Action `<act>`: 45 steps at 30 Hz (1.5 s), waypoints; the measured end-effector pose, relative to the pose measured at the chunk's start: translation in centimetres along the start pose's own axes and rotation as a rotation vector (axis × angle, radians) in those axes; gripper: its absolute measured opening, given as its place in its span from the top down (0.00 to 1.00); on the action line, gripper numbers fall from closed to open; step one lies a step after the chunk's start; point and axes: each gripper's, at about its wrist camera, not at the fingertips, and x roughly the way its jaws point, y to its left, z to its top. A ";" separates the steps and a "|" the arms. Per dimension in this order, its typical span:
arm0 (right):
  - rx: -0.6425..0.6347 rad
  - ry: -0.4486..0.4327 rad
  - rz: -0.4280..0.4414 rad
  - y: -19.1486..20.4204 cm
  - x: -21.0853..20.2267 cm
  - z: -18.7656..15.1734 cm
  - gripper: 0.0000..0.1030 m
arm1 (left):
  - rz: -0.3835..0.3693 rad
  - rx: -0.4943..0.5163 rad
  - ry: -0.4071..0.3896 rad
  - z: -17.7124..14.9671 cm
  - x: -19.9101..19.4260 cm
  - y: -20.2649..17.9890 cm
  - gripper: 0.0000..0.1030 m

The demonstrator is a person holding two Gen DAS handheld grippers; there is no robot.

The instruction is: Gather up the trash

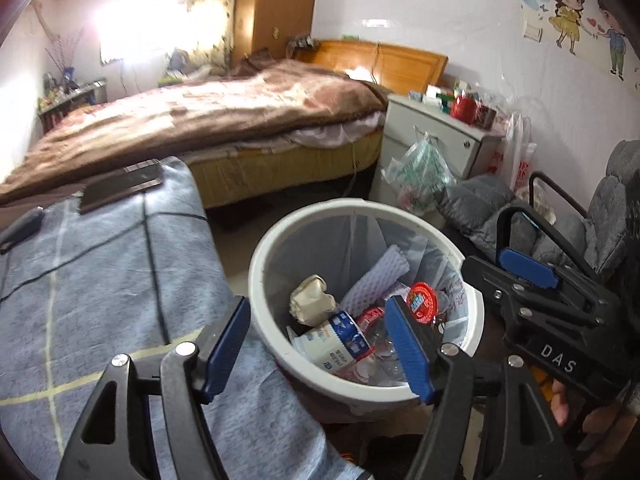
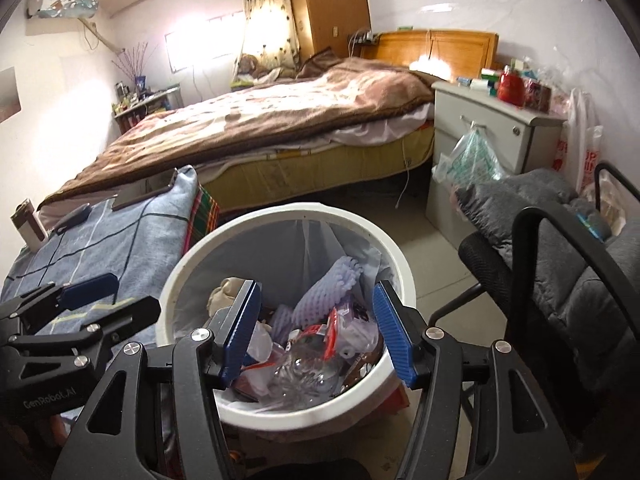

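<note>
- You are holding the left gripper (image 1: 320, 348) with its jaws released and nothing between the pads; in the lower middle of the left wrist view it is hanging over the near rim of the white trash bin (image 1: 264, 280).
- You are holding the right gripper (image 2: 318, 328) slack and empty as well, and in the right wrist view its pads are framing the bin's contents from above.
- The trash is lying inside the lined bin, beyond and below both pairs of jaws: a milk carton (image 1: 340, 340), a red-lidded cup (image 1: 422, 304), a purple foam net sleeve (image 2: 324, 292), a clear crushed bottle (image 2: 300, 376).
- The two grippers are sitting just beside each other, so I judge they could knock together.
- Dropping lower could be hooking the thin liner (image 1: 320, 240) and dragging it off the rim, or tipping the bin toward the blue plaid blanket (image 1: 100, 280) at the left.
</note>
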 end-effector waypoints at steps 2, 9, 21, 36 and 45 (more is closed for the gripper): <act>0.016 -0.020 0.006 0.0 -0.6 -0.3 0.42 | 0.022 0.000 -0.023 -0.3 -0.8 0.1 0.28; 0.008 -0.063 -0.035 1.0 -2.4 -2.0 0.42 | 0.116 0.011 -0.092 -1.8 -3.2 0.0 0.28; -0.011 -0.079 -0.075 2.0 -3.5 -3.4 0.42 | 0.192 -0.025 -0.112 -3.7 -4.4 -0.2 0.28; -0.001 -0.093 -0.079 2.9 -4.3 -4.3 0.42 | 0.204 -0.025 -0.130 -4.3 -5.3 -0.6 0.28; -0.002 -0.097 -0.074 3.1 -4.6 -4.3 0.42 | 0.211 -0.030 -0.143 -4.4 -5.8 -0.3 0.28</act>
